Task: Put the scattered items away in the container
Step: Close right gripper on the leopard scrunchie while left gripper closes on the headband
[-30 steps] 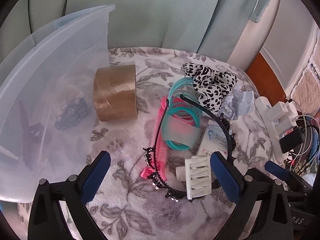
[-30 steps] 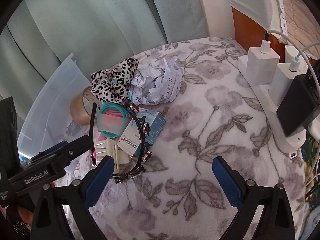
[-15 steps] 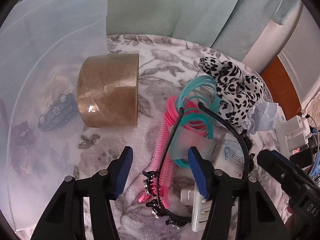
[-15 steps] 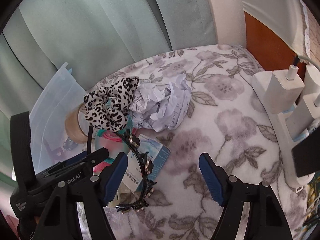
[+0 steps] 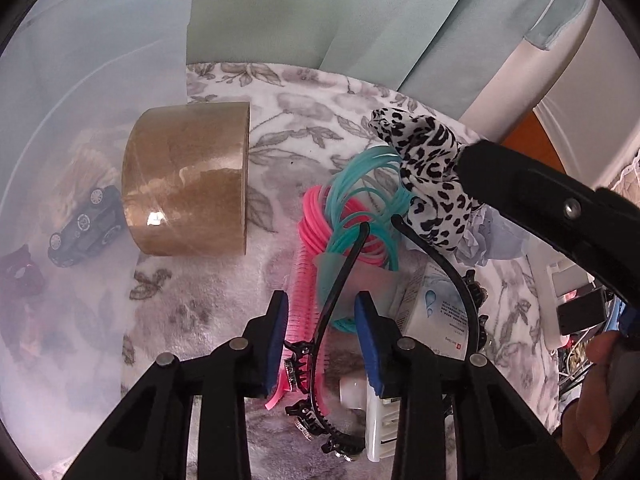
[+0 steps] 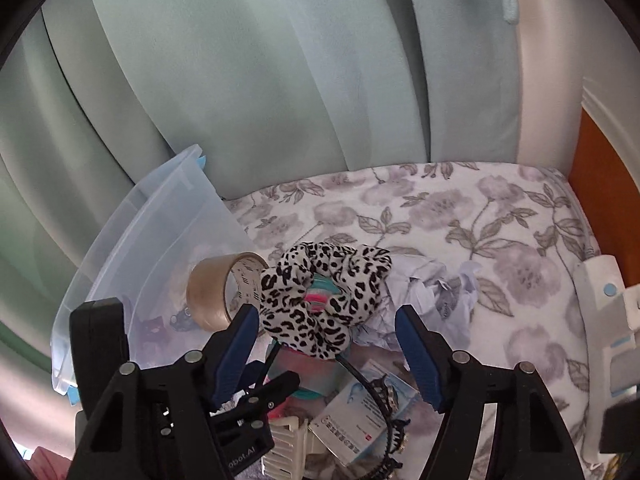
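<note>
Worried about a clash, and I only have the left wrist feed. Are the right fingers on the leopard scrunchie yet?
Observer: No. The right fingers have just been closing and stand on either side of the scrunchie, but neither pad presses on it.
Operator: What's behind that finger? It blocks my view.
Observer: A crumpled ball of paper, lying against the scrunchie's right side on the blanket.
Operator: Which way does the tape face?
Observer: The tape roll stands on edge with its hollow core towards the right camera, close beside the container wall; I cannot tell whether they touch.
</note>
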Demonstrator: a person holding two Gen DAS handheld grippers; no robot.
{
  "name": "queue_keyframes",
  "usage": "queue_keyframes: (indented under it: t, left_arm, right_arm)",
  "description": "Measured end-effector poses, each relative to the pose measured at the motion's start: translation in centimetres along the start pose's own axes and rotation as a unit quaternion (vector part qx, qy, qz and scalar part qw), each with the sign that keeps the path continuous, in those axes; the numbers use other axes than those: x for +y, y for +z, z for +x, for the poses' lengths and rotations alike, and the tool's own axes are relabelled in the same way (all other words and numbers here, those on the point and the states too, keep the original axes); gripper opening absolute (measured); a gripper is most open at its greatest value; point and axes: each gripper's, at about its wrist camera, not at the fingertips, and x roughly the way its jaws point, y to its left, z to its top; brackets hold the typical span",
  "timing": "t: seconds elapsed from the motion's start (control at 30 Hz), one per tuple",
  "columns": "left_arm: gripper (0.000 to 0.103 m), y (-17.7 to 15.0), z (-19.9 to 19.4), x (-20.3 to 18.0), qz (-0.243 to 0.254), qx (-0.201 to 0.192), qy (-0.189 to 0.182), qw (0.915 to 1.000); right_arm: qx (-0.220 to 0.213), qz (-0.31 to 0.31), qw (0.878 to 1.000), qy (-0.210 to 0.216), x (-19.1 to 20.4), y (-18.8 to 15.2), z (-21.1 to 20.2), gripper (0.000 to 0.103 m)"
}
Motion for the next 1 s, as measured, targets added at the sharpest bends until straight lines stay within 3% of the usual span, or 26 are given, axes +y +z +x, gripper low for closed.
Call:
queue_keyframes:
  t: [0.27, 0.4, 0.5, 0.7, 0.87, 1.0]
  left_arm:
    - [0.038, 0.2, 0.1, 0.2, -0.004, 0.006, -0.012, 0.9999]
    - [0.038, 0.3, -0.1, 0.7, -0.019, 0.010, -0.030, 0.9993]
    - [0.038, 0.3, -0.1, 0.9, -0.023, 0.013, -0.034, 0.9991]
    - [0.036, 0.4, 0.0, 0.5, -0.015, 0.017, -0.026, 0.9994]
    - [0.023, 0.5, -0.6, 0.6, -0.016, 0.019, -0.030, 0.9992]
    - [0.021, 0.7, -1.5, 0.0, -0.005, 0.012, -0.031, 0.9994]
  right_arm:
    - [0.021, -0.014, 1.000, -0.012, 0.4, 0.8, 3.4, 0.074]
    - [0.025, -0.004, 1.000, -0.008, -0.1, 1.2, 3.6, 0.042]
    - [0.026, 0.016, 1.000, -0.002, -0.8, 1.1, 3.4, 0.031]
    - [-0.005, 0.062, 0.998, -0.010, -2.6, 0.5, 0.2, 0.028]
    - [-0.021, 0.078, 0.996, -0.023, -3.8, -0.3, -2.8, 0.027]
    - [-0.026, 0.100, 0.994, -0.034, -4.7, -1.3, -4.8, 0.027]
